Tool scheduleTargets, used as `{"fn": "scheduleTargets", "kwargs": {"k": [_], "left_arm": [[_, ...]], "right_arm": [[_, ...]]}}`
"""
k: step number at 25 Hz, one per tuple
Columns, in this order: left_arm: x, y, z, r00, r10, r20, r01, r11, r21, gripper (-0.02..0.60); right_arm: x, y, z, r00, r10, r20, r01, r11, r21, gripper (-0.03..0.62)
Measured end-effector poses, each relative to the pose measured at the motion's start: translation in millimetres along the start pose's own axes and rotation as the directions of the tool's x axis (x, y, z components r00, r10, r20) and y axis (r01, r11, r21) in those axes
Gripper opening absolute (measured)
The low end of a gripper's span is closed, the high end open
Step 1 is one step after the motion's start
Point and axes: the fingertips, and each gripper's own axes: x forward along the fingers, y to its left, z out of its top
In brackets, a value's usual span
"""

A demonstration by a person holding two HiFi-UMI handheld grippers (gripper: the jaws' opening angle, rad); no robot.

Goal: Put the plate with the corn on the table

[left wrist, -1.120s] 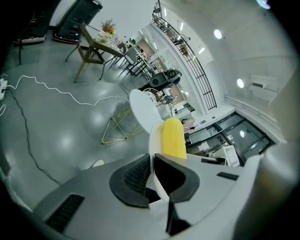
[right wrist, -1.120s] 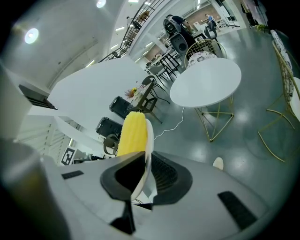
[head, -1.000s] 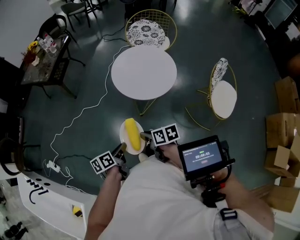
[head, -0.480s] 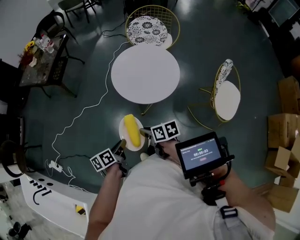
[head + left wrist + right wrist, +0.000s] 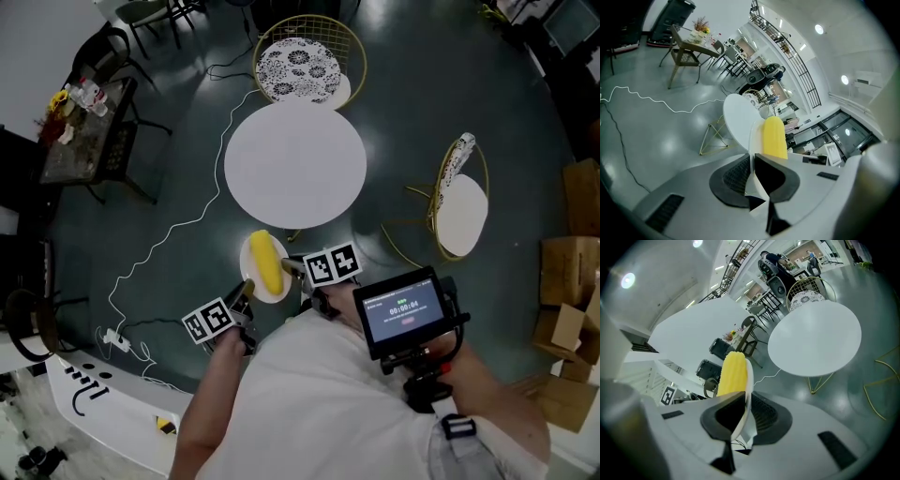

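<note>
A small white plate (image 5: 253,281) with a yellow corn cob (image 5: 265,263) on it hangs above the floor, just short of the round white table (image 5: 294,161). My left gripper (image 5: 246,292) is shut on the plate's near-left rim and my right gripper (image 5: 289,269) is shut on its right rim. In the left gripper view the plate (image 5: 754,140) runs edge-on between the jaws with the corn (image 5: 774,138) behind it. In the right gripper view the plate (image 5: 747,394) and the corn (image 5: 732,374) stand left of the table (image 5: 815,338).
A gold wire chair (image 5: 300,62) with a patterned cushion stands behind the table, another (image 5: 462,206) to its right. A white cable (image 5: 159,246) snakes over the dark floor. A dark side table (image 5: 84,131) is at far left, cardboard boxes (image 5: 574,291) at right.
The table has come a little closer and grown in view as I step toward it. The plate with the corn stays held between both grippers.
</note>
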Motion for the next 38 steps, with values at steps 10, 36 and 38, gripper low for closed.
{"fn": "scheduleTargets", "kwargs": {"k": [10,36,38], "left_arm": [[29.7,-9.2,25.2,1.0,0.006,0.005,-0.006,1.0,0.003,0.037],[107.4,-29.7,82.2,0.998,0.029,-0.055,-0.028,0.999,0.023,0.038],[111.2,-28.5,87.2,0.997,0.02,-0.068,-0.019,1.0,0.024,0.038]], "right_arm": [[0.4,-17.9,36.0,1.0,0.009,0.003,-0.009,1.0,-0.01,0.044],[0.0,-71.2,113.1,0.999,0.023,0.047,-0.026,0.998,0.054,0.044],[1.6,-72.8,118.3,0.998,0.013,0.053,-0.016,0.998,0.055,0.044]]}}
